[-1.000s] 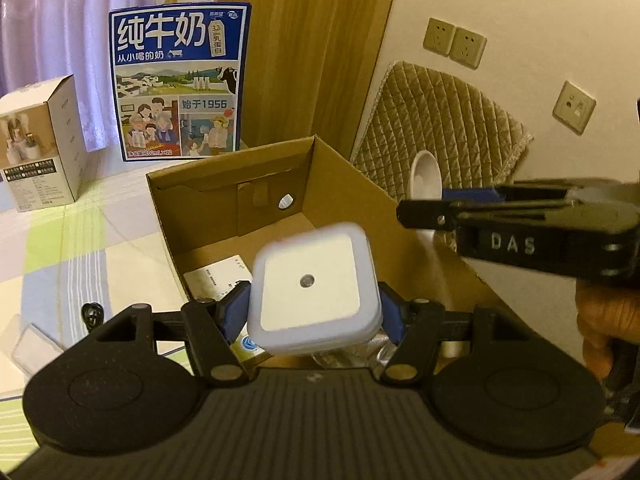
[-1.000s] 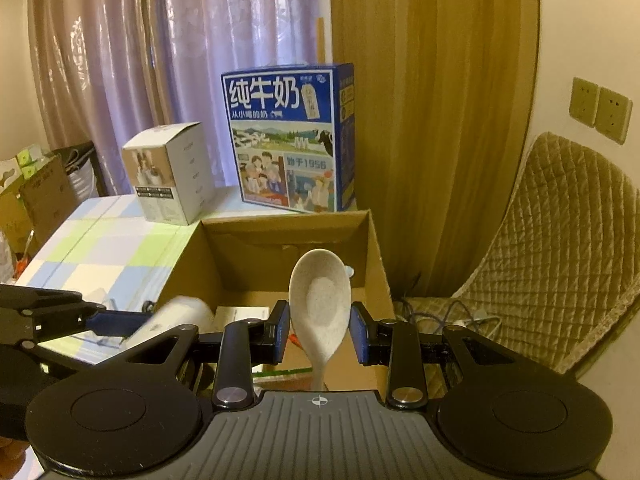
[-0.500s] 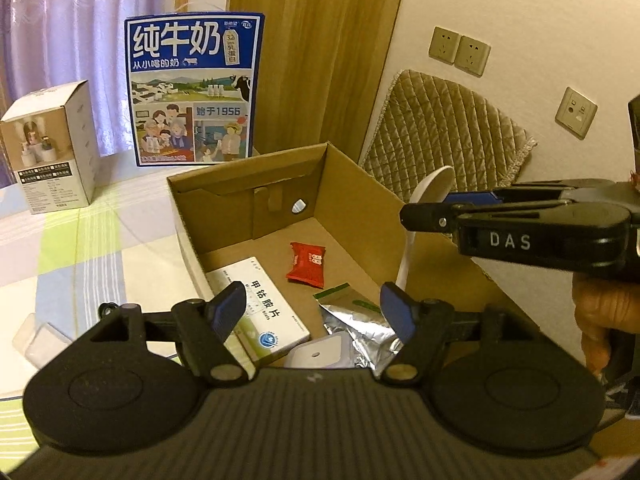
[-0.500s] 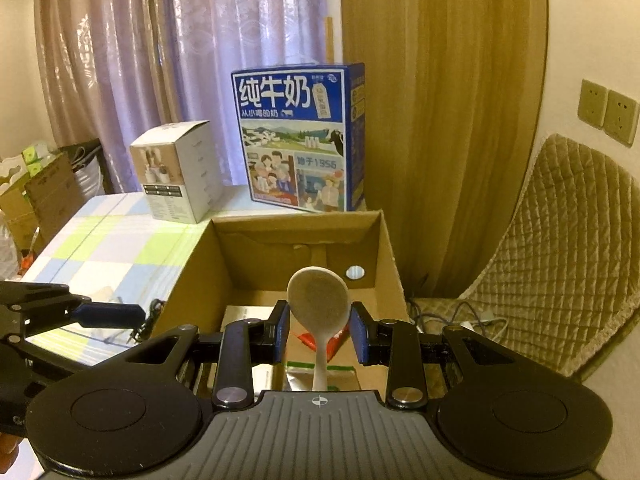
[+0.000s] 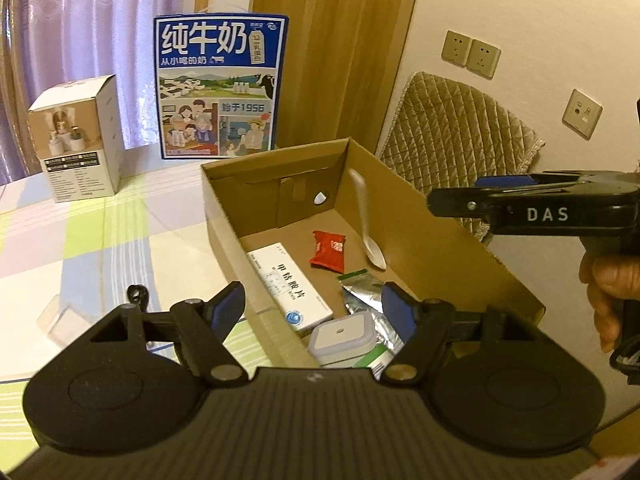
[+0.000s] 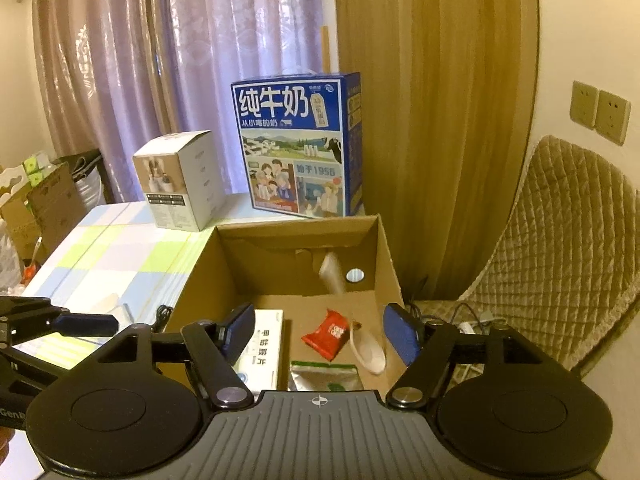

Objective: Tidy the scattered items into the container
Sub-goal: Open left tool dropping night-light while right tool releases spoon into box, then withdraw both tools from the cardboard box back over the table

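Both grippers, left (image 5: pixel 312 310) and right (image 6: pixel 318 330), hover with fingers spread and empty above the brown cardboard box (image 5: pixel 440 236), lower centre. Release step; next, probably fetch the clear plastic item (image 5: pixel 60 320) lower left on the tabletop (image 5: pixel 100 232).

Matt brown corrugated cardboard is seen on the box (image 5: pixel 436 236), smooth pale plastic on the spoon (image 5: pixel 370 236), glossy red film on the snack packet (image 5: pixel 329 250), shiny silver foil on the pouch (image 5: pixel 362 294), printed paperboard on the milk carton (image 6: pixel 298 148), and quilted cloth on the chair cover (image 5: pixel 452 128).
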A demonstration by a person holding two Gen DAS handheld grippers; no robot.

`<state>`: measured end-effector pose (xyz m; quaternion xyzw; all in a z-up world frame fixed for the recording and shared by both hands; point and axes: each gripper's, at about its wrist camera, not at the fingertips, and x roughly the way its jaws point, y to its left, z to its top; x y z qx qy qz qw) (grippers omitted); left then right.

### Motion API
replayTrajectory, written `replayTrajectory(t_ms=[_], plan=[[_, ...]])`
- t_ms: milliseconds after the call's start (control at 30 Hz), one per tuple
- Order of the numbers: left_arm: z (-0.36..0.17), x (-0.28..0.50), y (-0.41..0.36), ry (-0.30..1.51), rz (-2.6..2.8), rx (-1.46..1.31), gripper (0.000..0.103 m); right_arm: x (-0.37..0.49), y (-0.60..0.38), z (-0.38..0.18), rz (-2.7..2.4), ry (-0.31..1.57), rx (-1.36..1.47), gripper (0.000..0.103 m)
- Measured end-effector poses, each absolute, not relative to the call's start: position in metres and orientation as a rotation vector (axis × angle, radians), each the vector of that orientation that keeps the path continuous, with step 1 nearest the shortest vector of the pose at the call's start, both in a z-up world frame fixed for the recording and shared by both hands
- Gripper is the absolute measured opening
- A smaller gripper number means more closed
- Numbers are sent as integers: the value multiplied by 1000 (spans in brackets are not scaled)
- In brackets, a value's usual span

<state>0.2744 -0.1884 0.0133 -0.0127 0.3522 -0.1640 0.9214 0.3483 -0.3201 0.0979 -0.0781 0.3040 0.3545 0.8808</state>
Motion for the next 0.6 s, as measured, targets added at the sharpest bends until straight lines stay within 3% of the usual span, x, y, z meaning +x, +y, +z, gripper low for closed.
replayTrajectory(t_ms=[600], plan=[[41,216,-153,700,-276,-15,75,295,-328,117,757,650,-168,75]])
